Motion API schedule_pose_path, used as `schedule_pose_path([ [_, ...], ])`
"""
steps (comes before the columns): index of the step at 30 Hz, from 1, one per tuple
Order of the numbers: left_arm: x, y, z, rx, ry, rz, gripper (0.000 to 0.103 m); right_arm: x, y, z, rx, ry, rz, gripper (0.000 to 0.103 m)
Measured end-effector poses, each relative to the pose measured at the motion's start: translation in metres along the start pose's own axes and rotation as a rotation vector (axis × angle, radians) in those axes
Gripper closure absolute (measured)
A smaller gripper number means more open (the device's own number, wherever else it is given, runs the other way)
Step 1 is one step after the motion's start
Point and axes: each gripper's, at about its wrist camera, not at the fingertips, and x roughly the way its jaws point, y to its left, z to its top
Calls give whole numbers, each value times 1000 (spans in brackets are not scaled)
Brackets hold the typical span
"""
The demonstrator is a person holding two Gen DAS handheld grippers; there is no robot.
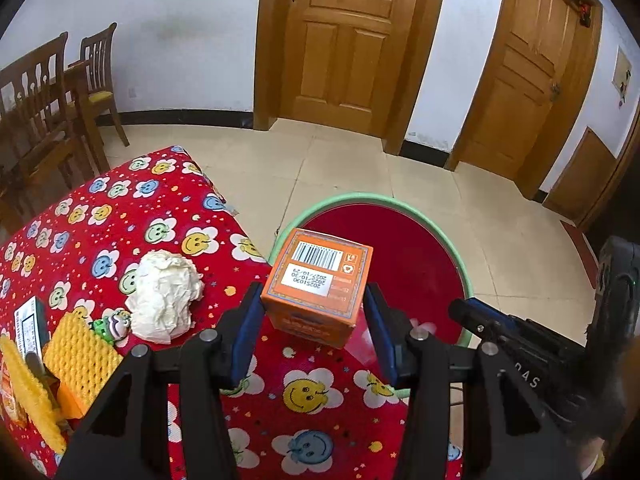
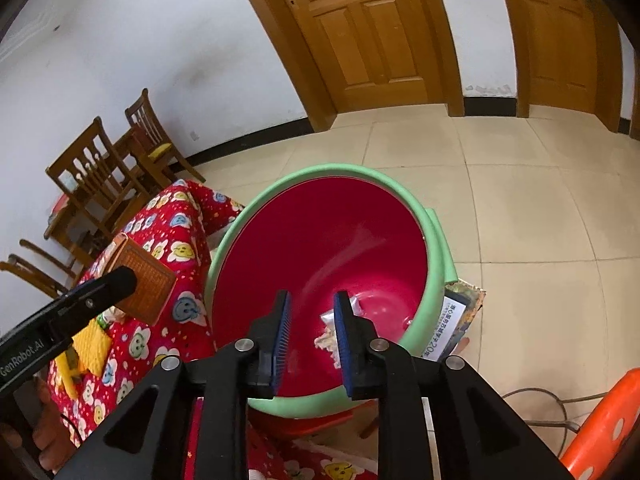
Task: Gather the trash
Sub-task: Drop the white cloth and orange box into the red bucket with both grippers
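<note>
Squarely gripped orange cardboard box, left gripper, round green-rimmed bin.

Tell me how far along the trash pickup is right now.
Some scraps already lie in the red bin. The left gripper holds the orange box at the bin's edge; the right gripper hangs open above the bin. The crumpled tissue is left on the table.
</note>
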Motion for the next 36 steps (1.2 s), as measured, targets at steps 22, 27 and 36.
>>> schedule_pose_path([
  [22,8,-18,2,34,7,-22,38,-32,-21,-8,71,-65,-49,62],
  [27,6,-10,-2,2,20,2,34,-35,-20,-11,80,-64,-47,56],
  [36,-10,3,-11,-31,23,31,31,-46,-9,-13,68,-71,-39,44],
])
